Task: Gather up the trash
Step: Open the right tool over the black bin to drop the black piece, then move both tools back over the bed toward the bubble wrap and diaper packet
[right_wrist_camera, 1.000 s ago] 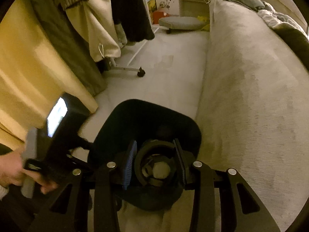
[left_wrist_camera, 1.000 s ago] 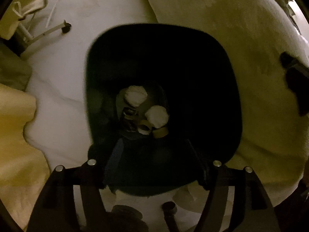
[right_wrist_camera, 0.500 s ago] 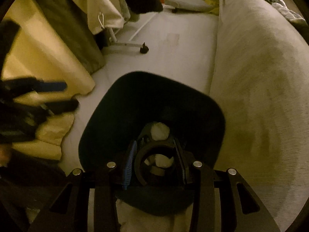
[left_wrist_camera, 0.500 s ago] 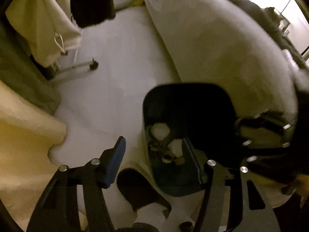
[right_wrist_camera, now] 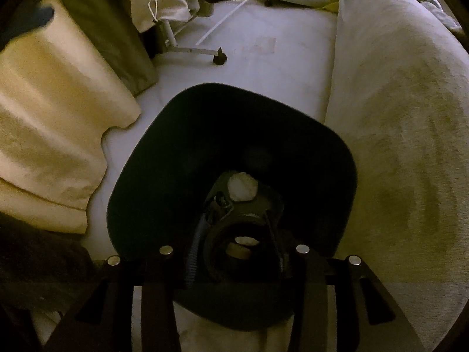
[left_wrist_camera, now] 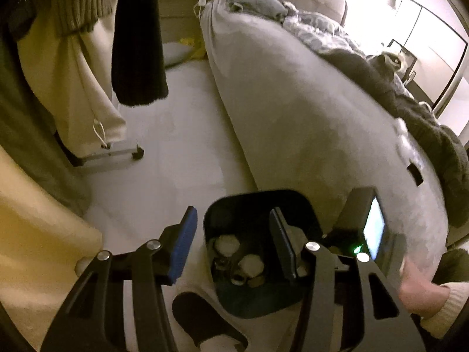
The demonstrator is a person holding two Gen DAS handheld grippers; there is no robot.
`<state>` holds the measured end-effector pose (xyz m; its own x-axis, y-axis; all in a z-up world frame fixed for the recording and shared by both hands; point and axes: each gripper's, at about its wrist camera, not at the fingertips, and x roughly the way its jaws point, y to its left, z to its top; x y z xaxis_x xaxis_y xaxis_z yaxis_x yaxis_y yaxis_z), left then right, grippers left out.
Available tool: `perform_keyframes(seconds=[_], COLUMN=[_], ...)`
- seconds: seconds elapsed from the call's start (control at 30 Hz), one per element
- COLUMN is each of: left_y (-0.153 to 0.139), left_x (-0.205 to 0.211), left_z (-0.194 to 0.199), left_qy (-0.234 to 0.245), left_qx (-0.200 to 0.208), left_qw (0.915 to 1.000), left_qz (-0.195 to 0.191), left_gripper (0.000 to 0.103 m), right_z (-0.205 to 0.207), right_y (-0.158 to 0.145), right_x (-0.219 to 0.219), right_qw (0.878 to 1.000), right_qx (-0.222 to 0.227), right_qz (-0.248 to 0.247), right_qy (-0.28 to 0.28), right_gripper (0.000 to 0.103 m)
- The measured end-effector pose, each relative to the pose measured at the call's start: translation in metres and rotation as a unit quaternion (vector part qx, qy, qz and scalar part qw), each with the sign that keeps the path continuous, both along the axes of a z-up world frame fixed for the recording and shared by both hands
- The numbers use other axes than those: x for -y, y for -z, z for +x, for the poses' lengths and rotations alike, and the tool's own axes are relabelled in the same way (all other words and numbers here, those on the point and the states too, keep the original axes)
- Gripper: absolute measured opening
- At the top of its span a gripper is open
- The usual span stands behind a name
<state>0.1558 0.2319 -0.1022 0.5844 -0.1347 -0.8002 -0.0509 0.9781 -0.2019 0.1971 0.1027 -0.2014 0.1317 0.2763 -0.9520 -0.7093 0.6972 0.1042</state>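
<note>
Change: left gripper (left_wrist_camera: 231, 240) raised and pulled back from the bin (right_wrist_camera: 181, 152) since a second ago, now showing bed and hanging clothes
Left gripper: released, jaws wide apart, holding nothing
Right gripper: (right_wrist_camera: 234, 252) lowered over the bin mouth, clenched around a dark tape ring (right_wrist_camera: 214, 243)
Bin: black, on the pale floor (left_wrist_camera: 181, 152), just beside the grey bed (left_wrist_camera: 307, 123)
Trash in bin: two white paper balls (left_wrist_camera: 227, 245), small rolls near them
Right hand: (left_wrist_camera: 416, 290) at lower right edge in the left view, behind the gripper's lit screen (left_wrist_camera: 373, 231)
</note>
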Motion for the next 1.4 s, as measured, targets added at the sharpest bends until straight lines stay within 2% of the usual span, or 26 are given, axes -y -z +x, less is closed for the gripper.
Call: perform_keyframes(seconds=[0.03,0.1,0.2,0.4,0.63,0.87,0.93,1.0,1.17,1.4], left_y=[-0.004,-0.013,-0.023,-0.051,-0.084,-0.113,-0.118,-0.121,-0.124,-0.124], left_x=[0.0,0.001,0.004,0.011,0.037,0.064,0.07,0.076,0.101,0.131], left_z=[-0.001,0.0,-0.001,0.006,0.008,0.009,0.012,0.016,0.027,0.043], left_qy=[-0.001,-0.003,-0.004,-0.005,0.01,0.009,0.012,0.017,0.033,0.058], left_qx=[0.006,0.018,0.032,0.067,0.11,0.164,0.17,0.174,0.176,0.181], left_qw=[1.0,0.9998,0.9995,0.9978,0.9939,0.9864,0.9854,0.9847,0.9837,0.9815], left_qz=[0.002,0.001,-0.003,-0.001,-0.004,0.0,-0.006,-0.006,0.015,0.026], left_gripper=[0.054,0.054,0.054,0.054,0.054,0.057,0.058,0.063,0.065,0.068], right_z=[-0.001,-0.001,-0.002,0.002,0.01,0.02,0.023,0.028,0.038,0.059], right_y=[0.001,0.001,0.001,-0.014,-0.055,-0.102,-0.114,-0.127,-0.147,-0.156], right_x=[-0.001,-0.003,-0.004,0.0,0.013,0.043,0.054,0.068,0.1,0.141], right_qw=[1.0,1.0,1.0,1.0,0.997,0.991,0.988,0.985,0.979,0.973], right_qx=[-0.001,0.0,-0.002,0.007,0.033,0.085,0.101,0.117,0.14,0.17], right_qz=[-0.001,-0.001,-0.002,0.015,0.062,0.099,0.106,0.115,0.13,0.127], right_qy=[0.0,0.002,0.002,0.004,0.015,0.031,0.038,0.047,0.071,0.094], right_gripper=[0.048,0.062,0.067,0.068,0.071,0.071,0.071,0.072,0.073,0.073])
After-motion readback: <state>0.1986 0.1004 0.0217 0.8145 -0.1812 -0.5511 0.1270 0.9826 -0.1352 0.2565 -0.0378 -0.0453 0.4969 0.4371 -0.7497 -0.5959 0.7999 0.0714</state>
